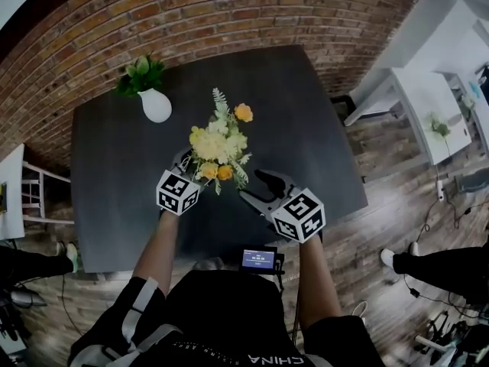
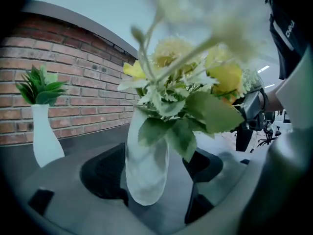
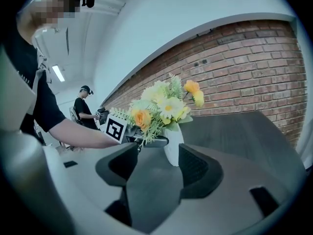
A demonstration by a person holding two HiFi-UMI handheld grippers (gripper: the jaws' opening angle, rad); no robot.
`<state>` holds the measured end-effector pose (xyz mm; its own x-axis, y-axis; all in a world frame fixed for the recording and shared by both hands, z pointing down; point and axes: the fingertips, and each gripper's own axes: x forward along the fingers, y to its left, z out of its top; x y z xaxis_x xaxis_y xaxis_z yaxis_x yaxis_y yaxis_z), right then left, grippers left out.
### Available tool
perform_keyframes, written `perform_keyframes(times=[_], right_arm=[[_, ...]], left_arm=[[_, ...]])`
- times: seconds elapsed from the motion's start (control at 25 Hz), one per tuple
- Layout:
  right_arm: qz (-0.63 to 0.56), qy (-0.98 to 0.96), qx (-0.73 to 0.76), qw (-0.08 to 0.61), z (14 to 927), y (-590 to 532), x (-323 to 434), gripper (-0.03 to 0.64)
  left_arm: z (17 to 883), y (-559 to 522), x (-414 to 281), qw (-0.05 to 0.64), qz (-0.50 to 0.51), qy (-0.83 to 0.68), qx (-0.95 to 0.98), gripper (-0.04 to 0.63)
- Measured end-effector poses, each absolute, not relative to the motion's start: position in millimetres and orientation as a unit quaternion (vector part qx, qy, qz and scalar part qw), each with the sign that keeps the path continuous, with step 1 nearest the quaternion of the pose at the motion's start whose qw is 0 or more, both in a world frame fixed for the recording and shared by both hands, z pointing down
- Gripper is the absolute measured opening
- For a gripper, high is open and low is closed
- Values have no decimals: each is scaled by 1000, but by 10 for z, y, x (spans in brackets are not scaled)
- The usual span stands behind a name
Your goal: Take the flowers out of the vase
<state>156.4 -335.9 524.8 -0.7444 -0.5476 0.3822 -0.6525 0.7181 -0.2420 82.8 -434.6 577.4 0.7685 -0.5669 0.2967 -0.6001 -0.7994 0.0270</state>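
Yellow, white and orange flowers (image 1: 218, 145) stand in a white vase (image 2: 146, 165) near the middle of the dark table (image 1: 306, 113); from the head view the blooms hide the vase. My left gripper (image 1: 186, 167) is open, its jaws on either side of the vase body, with a visible gap at the right finger (image 2: 203, 163). My right gripper (image 1: 256, 186) is also open and empty, level with the table. In the right gripper view the vase (image 3: 172, 148) and flowers (image 3: 161, 104) stand beyond the jaws, apart from them.
A second white vase with a green plant (image 1: 155, 104) stands at the table's back left, against the brick wall. A small screen device (image 1: 258, 260) sits at the near table edge. White tables (image 1: 428, 105) stand to the right. A person (image 3: 85, 109) stands in the background.
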Motion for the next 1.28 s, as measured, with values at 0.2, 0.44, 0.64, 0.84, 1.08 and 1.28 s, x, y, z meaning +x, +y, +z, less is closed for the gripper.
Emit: perform_keyframes(times=[0.2, 0.44, 0.64, 0.84, 1.08, 1.28], right_arm=[[182, -918, 314, 158, 5368, -3451, 1499, 233], [167, -913, 340, 152, 5485, -3811, 1497, 233], [154, -923, 330, 125, 5378, -4111, 1255, 232], [156, -928, 324, 96, 5263, -4304, 1102, 232], [151, -932, 318, 92, 5249, -4453, 944, 233], [148, -935, 310, 82, 5211, -4530, 860, 233]], left_arm=[[5805, -4513, 907, 80, 110, -331, 934, 335], [5813, -4532, 898, 83, 111, -334, 932, 313], [5777, -4520, 944, 78, 111, -325, 936, 311], [5806, -4526, 914, 79, 117, -326, 935, 310], [5808, -4532, 900, 83, 120, -323, 935, 310], [5801, -4531, 908, 78, 119, -321, 936, 308]])
